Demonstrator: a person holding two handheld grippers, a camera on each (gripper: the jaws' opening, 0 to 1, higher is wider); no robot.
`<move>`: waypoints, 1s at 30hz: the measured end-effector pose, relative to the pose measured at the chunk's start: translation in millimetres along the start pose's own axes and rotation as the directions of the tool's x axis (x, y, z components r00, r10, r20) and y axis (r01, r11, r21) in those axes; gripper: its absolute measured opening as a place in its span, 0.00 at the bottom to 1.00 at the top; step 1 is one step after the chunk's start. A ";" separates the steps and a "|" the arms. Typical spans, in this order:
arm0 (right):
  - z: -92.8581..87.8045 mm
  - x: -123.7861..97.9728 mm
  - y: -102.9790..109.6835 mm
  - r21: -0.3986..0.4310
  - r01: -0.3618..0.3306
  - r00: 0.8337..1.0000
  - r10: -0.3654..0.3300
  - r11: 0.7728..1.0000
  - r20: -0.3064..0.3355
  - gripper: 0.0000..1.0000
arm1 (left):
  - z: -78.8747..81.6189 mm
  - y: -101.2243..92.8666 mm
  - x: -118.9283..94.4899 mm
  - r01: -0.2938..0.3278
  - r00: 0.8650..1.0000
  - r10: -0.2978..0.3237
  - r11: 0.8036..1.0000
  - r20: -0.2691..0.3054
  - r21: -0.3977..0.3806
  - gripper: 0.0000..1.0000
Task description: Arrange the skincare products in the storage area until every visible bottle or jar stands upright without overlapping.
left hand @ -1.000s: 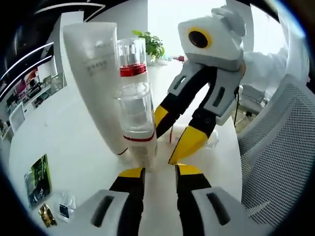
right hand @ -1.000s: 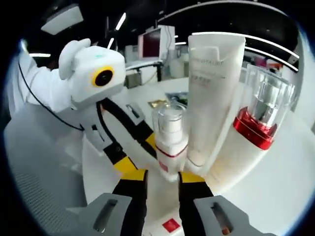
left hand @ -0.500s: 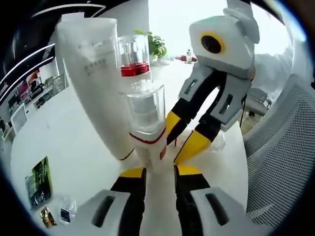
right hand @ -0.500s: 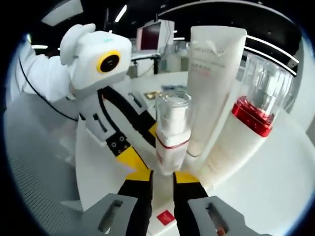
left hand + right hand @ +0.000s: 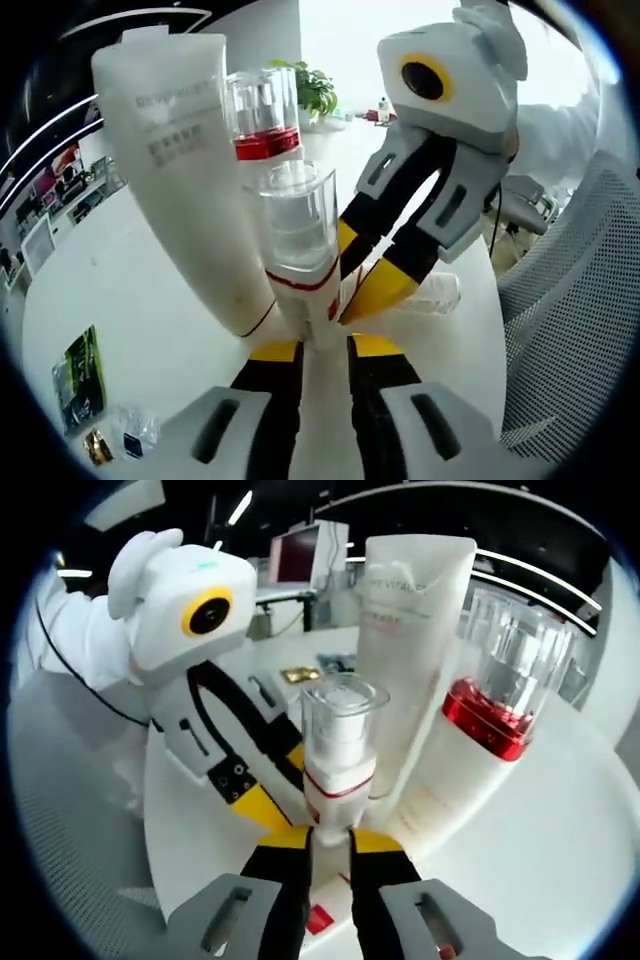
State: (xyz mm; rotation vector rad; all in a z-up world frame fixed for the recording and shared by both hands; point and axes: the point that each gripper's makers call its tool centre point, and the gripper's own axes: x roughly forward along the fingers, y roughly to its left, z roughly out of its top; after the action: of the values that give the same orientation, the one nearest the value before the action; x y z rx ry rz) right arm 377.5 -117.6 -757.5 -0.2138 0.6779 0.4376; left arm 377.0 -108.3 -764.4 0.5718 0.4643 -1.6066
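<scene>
Three skincare items stand close together on the round white worktop (image 5: 130,290), and by the look of it most of the arranging is done. The small pump bottle (image 5: 300,255) is upright; taking it as the landmark, the tall white tube (image 5: 185,180) stands on its cap just behind and beside it, and the red-banded bottle (image 5: 262,120) rises behind it. Whether these touch one another cannot be told, since they overlap in both views.

The left gripper (image 5: 325,348) has its yellow-tipped jaws nearly closed around the foot of the small pump bottle. The right gripper (image 5: 330,838) also sits at that bottle's base (image 5: 335,770), its jaws narrowed on either side; whether either one is actually pressing on the bottle cannot be told. What seems left is to settle this bottle and let go.

A small clear item (image 5: 435,293) lies on the worktop beyond the bottle, too blurred to identify; it may still need standing up.

The pump bottle is white plastic with a clear cylindrical cap and a thin red ring. The tube is matte, soft-looking and flattened at its crimped top. The red-banded bottle has a glossy clear cap. A few sachets (image 5: 78,375) lie flat, well apart from the bottle.
</scene>
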 end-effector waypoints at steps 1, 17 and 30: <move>-0.4 -0.3 -0.4 0.002 -0.002 1.000 0.002 1.000 -0.002 0.05 | -0.3 -0.7 0.5 0.001 1.000 -0.001 1.000 -0.002 0.002 0.17; -5.4 -28.4 -10.7 0.061 0.032 0.999 -0.032 0.998 0.006 0.08 | -0.1 -1.8 -20.1 -0.005 1.000 0.005 0.999 -0.007 -0.041 0.18; -35.4 -34.9 -0.3 0.235 0.148 0.987 -0.127 0.961 -0.102 0.28 | 1.7 -29.8 -22.7 0.061 0.998 -0.061 0.994 -0.005 -0.087 0.23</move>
State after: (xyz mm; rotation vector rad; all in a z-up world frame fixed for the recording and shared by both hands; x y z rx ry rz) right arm 333.8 -140.7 -762.0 -0.0475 0.7890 0.2102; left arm 348.8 -88.0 -750.2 0.5029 0.5590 -1.6343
